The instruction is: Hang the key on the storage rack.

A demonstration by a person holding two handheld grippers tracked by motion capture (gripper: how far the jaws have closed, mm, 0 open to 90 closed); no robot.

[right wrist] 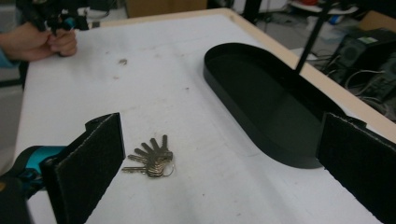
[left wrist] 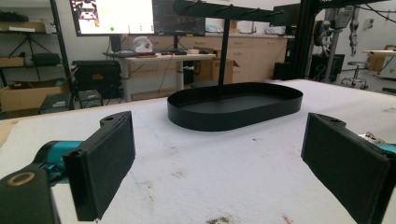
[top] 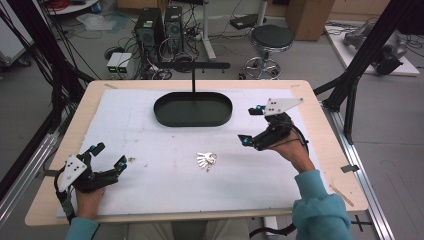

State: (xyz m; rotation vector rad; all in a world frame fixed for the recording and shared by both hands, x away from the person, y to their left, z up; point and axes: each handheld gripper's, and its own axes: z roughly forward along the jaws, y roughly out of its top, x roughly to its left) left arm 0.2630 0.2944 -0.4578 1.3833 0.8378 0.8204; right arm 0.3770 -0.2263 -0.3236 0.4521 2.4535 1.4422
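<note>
Nothing is picked up yet: the fanned bunch of silver metal keys (top: 206,160) lies mid-table toward the near edge, short of the black oval tray (top: 193,109), with the right gripper (top: 251,126) and left gripper (top: 110,156) both spread wide and empty.

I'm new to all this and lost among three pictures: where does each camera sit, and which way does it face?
High view: above the person's side, looking down on the table; forearms, left gripper and right gripper show.
Left gripper view: low on that gripper, facing the black tray; its open jaws show.
Right gripper view: faces the keys between its open jaws.
All share the tray.
</note>
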